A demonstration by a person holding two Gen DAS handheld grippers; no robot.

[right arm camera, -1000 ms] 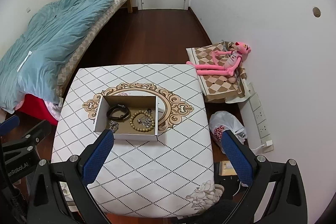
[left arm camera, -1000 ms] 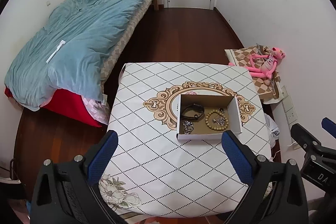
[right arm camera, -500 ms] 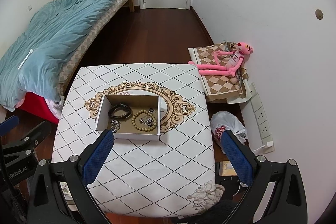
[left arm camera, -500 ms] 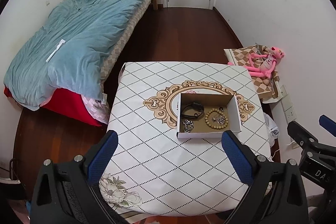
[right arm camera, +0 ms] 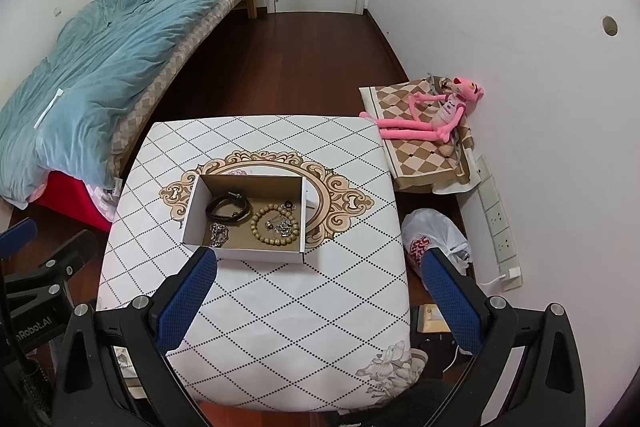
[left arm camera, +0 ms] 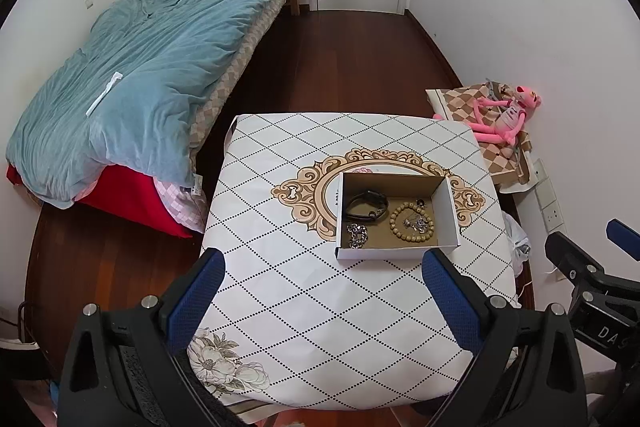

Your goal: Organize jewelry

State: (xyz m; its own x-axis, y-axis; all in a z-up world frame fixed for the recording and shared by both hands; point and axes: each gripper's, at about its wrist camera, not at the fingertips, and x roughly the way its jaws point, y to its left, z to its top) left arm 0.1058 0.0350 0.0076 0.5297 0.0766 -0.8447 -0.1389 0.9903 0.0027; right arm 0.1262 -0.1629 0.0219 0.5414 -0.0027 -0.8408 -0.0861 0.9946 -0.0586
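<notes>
A small open cardboard box (left arm camera: 449, 207) (right arm camera: 192, 207) sits near the middle of the patterned table. Inside lie a black leather bracelet (left arm camera: 366, 207) (right arm camera: 229, 209), a wooden bead bracelet (left arm camera: 412, 223) (right arm camera: 275, 225) with silver pieces inside its loop, and a silver chain (left arm camera: 357, 235) (right arm camera: 218, 234). My left gripper (left arm camera: 322, 267) is open and empty, held high above the table's near side. My right gripper (right arm camera: 318, 269) is open and empty, also high above the table, right of the box.
The table (left arm camera: 288, 299) (right arm camera: 280, 307) has a white diamond-pattern cloth. A bed with a blue quilt (left arm camera: 140, 67) lies at left. A pink plush toy (right arm camera: 436, 115) sits on a checked cushion by the right wall. A white plastic bag (right arm camera: 434, 239) lies on the floor.
Both grippers have risen and pulled back slightly; the table and box look a little smaller and farther. The jewelry in the box has not moved.
</notes>
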